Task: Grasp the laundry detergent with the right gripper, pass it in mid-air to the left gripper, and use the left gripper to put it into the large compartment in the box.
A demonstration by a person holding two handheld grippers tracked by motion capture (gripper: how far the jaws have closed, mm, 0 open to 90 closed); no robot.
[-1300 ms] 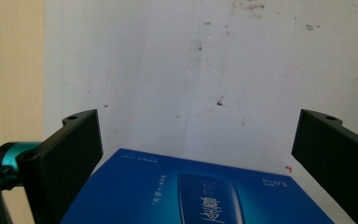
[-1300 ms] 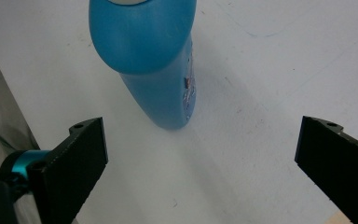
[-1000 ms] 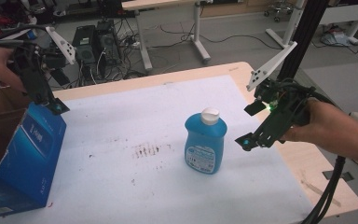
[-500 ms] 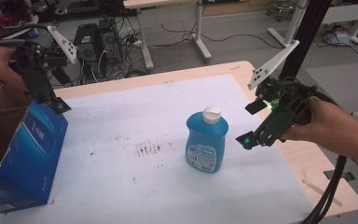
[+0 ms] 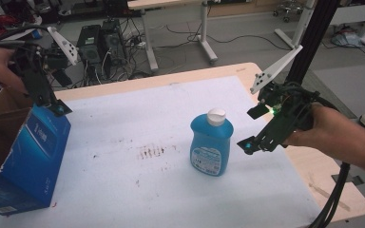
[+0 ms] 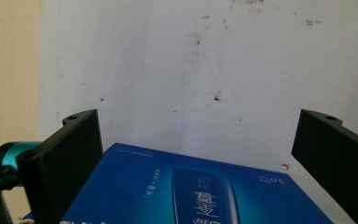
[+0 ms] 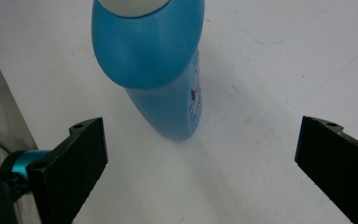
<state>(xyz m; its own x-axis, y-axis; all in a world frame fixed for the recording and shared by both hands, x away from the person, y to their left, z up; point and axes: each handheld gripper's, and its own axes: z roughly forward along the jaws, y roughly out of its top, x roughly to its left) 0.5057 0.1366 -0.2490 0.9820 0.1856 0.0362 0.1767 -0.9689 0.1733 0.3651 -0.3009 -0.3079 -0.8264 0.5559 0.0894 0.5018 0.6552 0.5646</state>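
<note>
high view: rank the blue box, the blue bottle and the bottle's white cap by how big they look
Largest to smallest:
1. blue box, open-topped, at the table's left edge; it sits nearer the camera, which may exaggerate it a little.
2. blue bottle, standing upright mid-table.
3. white cap, plainly the smallest.

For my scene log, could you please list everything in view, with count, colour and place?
bottle: one, blue with white cap, upright mid-table
box: one, blue, open brown flaps, at the table's left edge
table: one, white cover stained brown near the middle, wooden rim
desks and cables: several, on the grey floor behind
left gripper: one, black, jaws open above the box
right gripper: one, black, jaws open beside the bottle
hands: two, holding the grippers
</note>
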